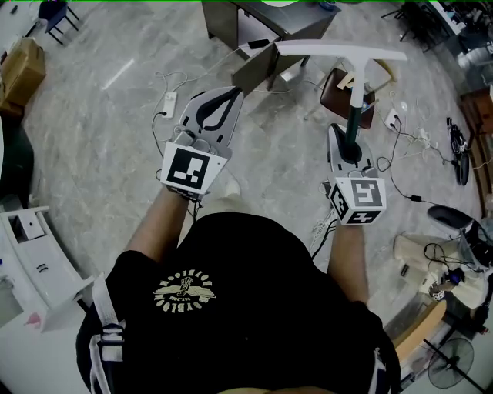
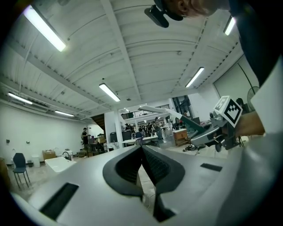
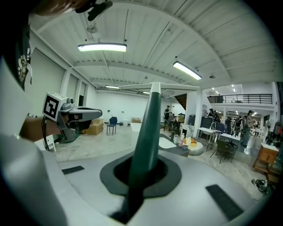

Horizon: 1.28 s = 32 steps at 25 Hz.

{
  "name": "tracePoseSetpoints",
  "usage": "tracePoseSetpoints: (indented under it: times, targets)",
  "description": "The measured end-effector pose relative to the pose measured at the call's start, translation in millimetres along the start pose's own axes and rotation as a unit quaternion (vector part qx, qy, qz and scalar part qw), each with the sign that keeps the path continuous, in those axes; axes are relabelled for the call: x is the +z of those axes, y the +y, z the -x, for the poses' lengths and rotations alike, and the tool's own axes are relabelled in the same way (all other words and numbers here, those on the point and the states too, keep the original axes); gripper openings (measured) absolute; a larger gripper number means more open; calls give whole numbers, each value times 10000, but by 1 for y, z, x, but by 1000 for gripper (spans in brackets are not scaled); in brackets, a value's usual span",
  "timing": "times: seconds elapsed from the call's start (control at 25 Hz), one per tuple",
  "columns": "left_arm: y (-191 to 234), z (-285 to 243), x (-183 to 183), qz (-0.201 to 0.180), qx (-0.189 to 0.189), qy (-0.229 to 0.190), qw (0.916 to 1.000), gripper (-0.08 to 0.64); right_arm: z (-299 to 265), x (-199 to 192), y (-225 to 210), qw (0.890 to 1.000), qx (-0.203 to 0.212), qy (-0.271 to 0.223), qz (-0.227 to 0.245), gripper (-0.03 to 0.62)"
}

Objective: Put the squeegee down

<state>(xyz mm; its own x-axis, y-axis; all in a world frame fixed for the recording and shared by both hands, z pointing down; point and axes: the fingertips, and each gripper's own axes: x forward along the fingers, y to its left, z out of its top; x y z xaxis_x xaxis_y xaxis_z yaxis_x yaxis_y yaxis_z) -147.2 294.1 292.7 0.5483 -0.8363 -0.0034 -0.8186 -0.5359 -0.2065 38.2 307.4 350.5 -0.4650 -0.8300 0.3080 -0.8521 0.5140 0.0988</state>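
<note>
The squeegee [image 1: 350,81] has a dark green handle and a long white blade [image 1: 339,51], and it is held over the floor with the blade at the far end. My right gripper [image 1: 348,148] is shut on the lower part of the handle. In the right gripper view the handle [image 3: 148,128] rises from between the jaws to the crossbar [image 3: 155,86]. My left gripper [image 1: 231,94] floats to the left of it, shut, with nothing between its tips [image 2: 142,149]. From the left gripper view the squeegee [image 2: 170,113] and right gripper [image 2: 211,133] show at the right.
Below is a marbled floor with loose cables and power strips [image 1: 169,101]. A grey desk [image 1: 266,21] and a brown chair [image 1: 337,89] stand ahead. White furniture [image 1: 35,258] is at the left, cluttered gear and a fan [image 1: 453,363] at the right.
</note>
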Motion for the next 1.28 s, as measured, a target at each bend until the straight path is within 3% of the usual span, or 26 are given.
tracePoseSetpoints:
  times: [0.16,0.36,0.6,0.84,1.04,1.28]
  targets:
    - [24,-17,-8,175,-230,-70,9996,23,-33,13,4,10000,69,-21,-65,28]
    - [46,-32,-12,-142,-506,-25,9986,23,-70,30,13,9998,174,-6,-26,28]
    - [88,-47,-22,5,-423,-147,9990,23,-101,46,28,9998,165,-29,131,28]
    - [90,-53,-17,153,-514,-350,9979,23,-95,40,20,10000,-45,54,-8,28]
    - [82,-65,-29,333,-504,-87,9981,23,-88,37,1,9997,-199,65,-116,28]
    - [91,-81,-30,366,-354,-16,9987,23,-106,41,-12,9999,0,19,-104,28]
